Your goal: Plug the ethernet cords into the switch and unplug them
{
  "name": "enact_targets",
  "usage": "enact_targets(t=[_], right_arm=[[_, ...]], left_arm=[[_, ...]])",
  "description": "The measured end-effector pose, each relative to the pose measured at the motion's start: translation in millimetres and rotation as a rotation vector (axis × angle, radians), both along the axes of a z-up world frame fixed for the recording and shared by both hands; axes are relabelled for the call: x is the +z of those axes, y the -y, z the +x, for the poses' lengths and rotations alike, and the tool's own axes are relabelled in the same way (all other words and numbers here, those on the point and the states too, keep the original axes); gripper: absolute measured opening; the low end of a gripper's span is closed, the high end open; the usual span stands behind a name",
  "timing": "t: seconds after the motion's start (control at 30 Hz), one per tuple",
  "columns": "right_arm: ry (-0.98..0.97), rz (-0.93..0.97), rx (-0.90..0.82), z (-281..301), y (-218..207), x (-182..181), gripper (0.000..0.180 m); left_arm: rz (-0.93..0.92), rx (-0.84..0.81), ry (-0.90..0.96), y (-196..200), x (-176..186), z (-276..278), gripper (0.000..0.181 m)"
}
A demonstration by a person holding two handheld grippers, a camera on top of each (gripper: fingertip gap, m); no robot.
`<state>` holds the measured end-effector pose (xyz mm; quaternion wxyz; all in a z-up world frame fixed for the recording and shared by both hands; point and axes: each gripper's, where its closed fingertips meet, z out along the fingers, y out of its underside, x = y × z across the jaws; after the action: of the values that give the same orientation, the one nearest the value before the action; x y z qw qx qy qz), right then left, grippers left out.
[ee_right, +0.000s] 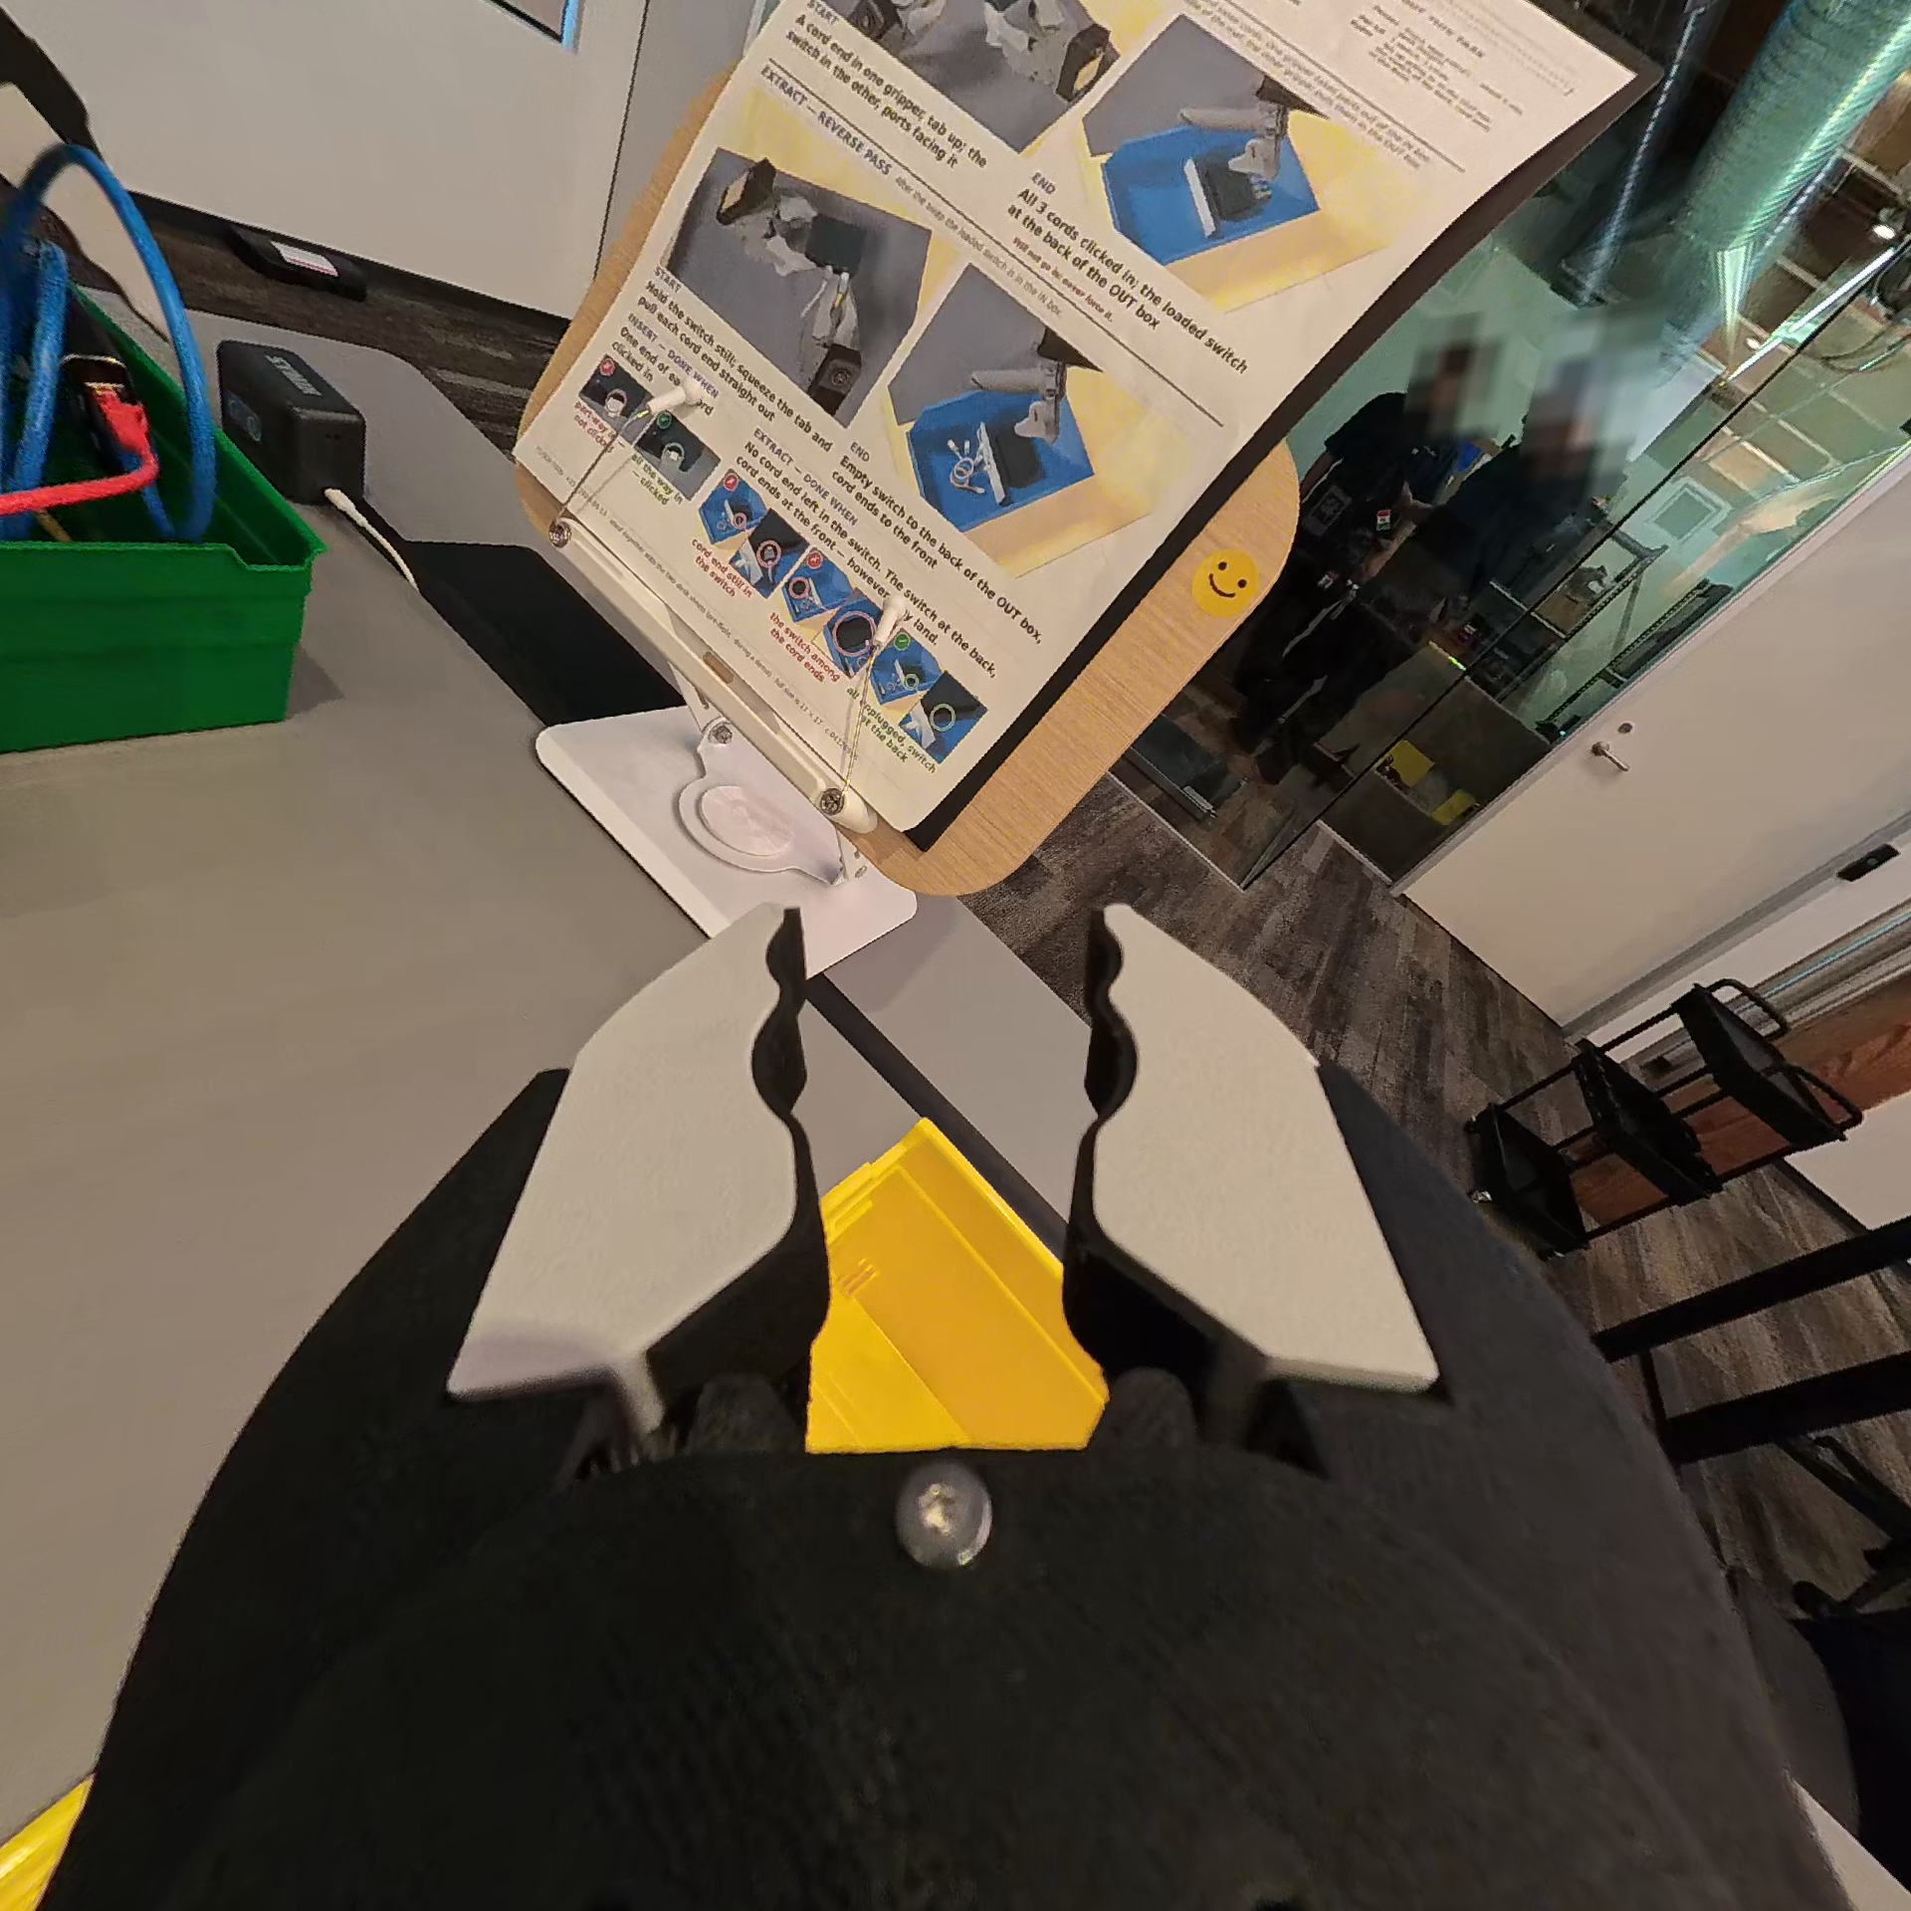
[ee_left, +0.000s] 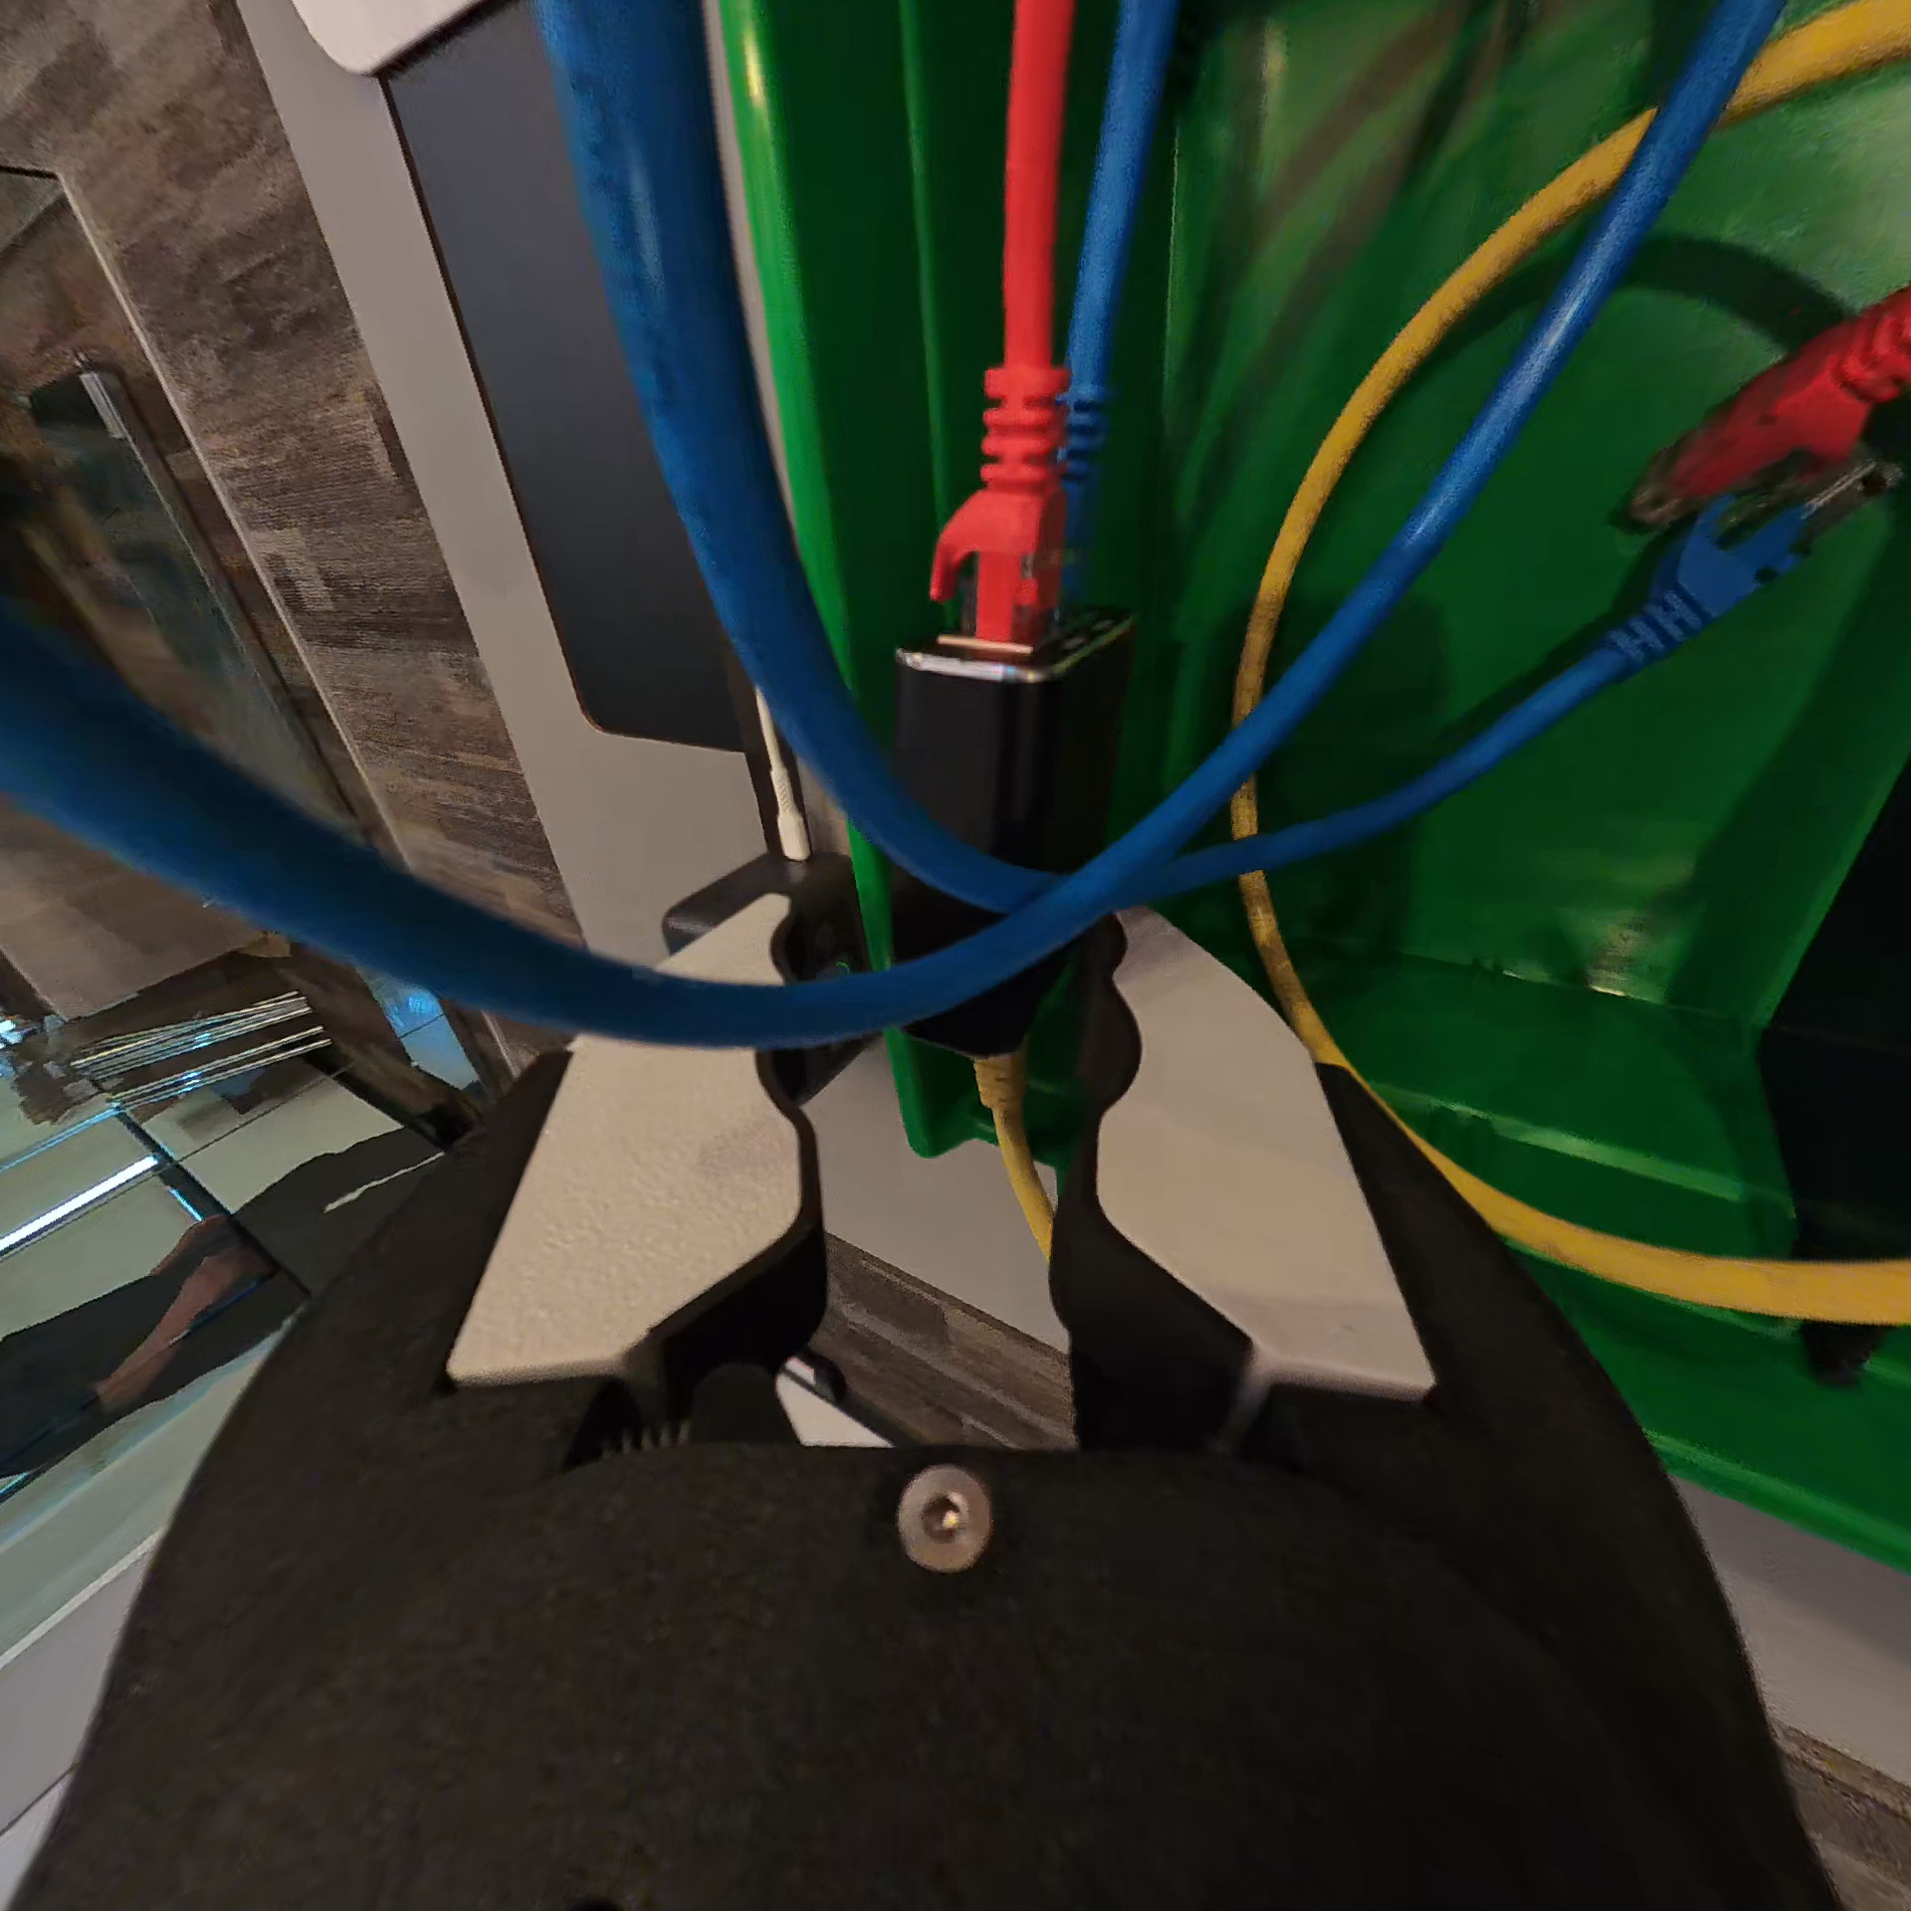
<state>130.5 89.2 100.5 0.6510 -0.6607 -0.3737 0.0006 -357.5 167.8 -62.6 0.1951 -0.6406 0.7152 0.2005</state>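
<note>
In the left wrist view, the black switch (ee_left: 1008, 786) sits against the green bin (ee_left: 1551, 931). A red cord (ee_left: 1019, 496) and a blue cord (ee_left: 1086, 414) are plugged into its far end. My left gripper (ee_left: 946, 962) is open, its fingertips on either side of the switch's near end, with a thin gap showing on the left side. Blue cable loops (ee_left: 724, 993) cross in front of the fingers. A yellow cord (ee_left: 1282, 620) loops through the bin. Loose red (ee_left: 1779, 434) and blue (ee_left: 1706, 579) plugs lie at the right. My right gripper (ee_right: 941, 931) is open and empty over the grey table (ee_right: 259, 1034).
A yellow bin (ee_right: 931, 1324) lies under the right gripper. An instruction sheet on a white stand (ee_right: 889, 414) is ahead. The green bin (ee_right: 155, 620) with cords is at far left, a black power brick (ee_right: 295, 414) behind it. Black racks (ee_right: 1655, 1117) and glass walls are at the right. The left gripper's tips are roughly 50 cm from the right gripper's.
</note>
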Motion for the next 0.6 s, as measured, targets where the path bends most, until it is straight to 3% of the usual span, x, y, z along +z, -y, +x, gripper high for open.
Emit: enact_targets(t=[0.33, 0.5, 0.6], right_arm=[[0.012, -0.011, 0.003, -0.8, -2.3, -4.2, 0.052], [0.017, -0.017, 0.018, -5.6, -2.2, -5.7, 0.051], [0.014, -0.015, 0.057, -17.4, -0.9, -5.3, 0.050]], left_arm=[[0.045, -0.045, 0.003, 3.3, 11.0, 9.7, 0.029], [0.087, -0.019, -0.020, 6.7, 34.4, 5.9, 0.026], [0.212, -0.025, -0.031, 10.9, 66.0, 10.5, 0.025]])
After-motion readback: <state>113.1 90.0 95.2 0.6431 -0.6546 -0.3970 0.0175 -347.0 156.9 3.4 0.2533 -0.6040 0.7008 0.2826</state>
